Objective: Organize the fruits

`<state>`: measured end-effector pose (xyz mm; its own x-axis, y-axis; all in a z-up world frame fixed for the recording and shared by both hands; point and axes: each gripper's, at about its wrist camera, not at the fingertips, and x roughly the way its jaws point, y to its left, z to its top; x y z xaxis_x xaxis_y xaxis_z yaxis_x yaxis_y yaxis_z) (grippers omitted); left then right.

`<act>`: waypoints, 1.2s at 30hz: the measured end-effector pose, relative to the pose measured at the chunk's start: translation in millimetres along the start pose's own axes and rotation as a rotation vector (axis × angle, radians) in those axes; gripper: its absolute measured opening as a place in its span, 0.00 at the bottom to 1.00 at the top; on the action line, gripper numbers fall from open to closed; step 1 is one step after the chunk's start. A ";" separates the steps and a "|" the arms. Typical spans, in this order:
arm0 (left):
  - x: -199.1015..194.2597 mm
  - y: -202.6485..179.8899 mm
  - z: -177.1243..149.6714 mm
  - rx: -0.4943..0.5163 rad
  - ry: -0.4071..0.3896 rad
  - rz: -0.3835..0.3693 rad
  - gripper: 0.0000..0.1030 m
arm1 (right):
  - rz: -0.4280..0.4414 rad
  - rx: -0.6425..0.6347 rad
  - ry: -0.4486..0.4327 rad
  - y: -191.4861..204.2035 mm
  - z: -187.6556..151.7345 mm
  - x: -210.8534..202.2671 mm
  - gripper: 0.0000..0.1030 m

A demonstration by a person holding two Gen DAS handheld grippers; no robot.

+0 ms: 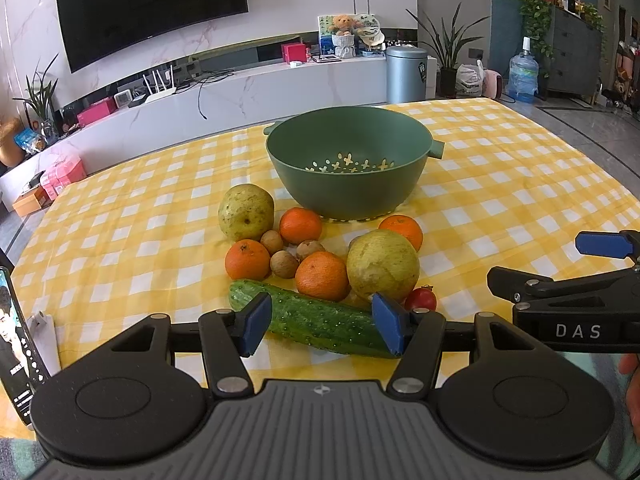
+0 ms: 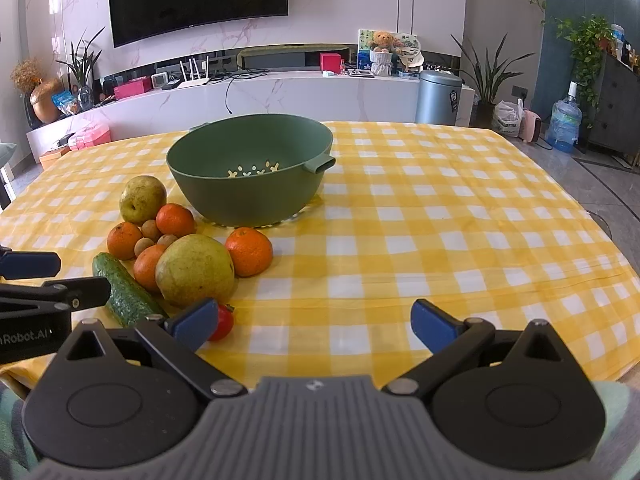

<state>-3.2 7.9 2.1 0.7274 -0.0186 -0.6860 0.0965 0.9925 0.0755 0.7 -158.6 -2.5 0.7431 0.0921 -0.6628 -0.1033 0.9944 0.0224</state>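
Observation:
A green colander bowl (image 1: 280, 160) (image 2: 188, 172) with nothing in it stands on the yellow checked cloth. In front of it lies a heap of two pears (image 1: 382, 264) (image 2: 194, 270), several oranges (image 1: 322, 275) (image 2: 249, 251), small brown round fruits (image 1: 284, 264), a cucumber (image 1: 316, 318) (image 2: 124, 292) and a cherry tomato (image 1: 421, 300) (image 2: 222, 322). My left gripper (image 1: 322, 326) hovers open just in front of the cucumber, its blue pads framing it without pressing. My right gripper (image 2: 316, 326) is open over bare cloth, right of the heap, with the tomato just behind its left pad.
A phone (image 1: 16, 340) leans at the table's near left edge. The cloth to the right of the bowl (image 2: 460, 220) carries nothing. The table's right edge drops to a tiled floor. A TV console and a bin stand beyond the far edge.

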 end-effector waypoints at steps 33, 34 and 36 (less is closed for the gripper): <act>-1.2 -8.0 0.4 0.011 -0.003 0.001 0.67 | -0.005 0.000 0.004 0.6 -0.7 -0.2 0.96; -1.2 -8.0 0.4 0.011 -0.003 0.002 0.67 | -0.005 0.000 0.005 0.9 -0.7 -0.4 0.96; -1.3 -8.0 0.4 0.012 -0.003 0.001 0.66 | -0.005 0.000 0.004 0.6 -0.6 -0.2 0.96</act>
<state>-4.7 -0.1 2.6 0.7292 -0.0182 -0.6840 0.1042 0.9909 0.0847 0.1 -158.1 -2.8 0.7406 0.0872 -0.6662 -0.0999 0.9948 0.0192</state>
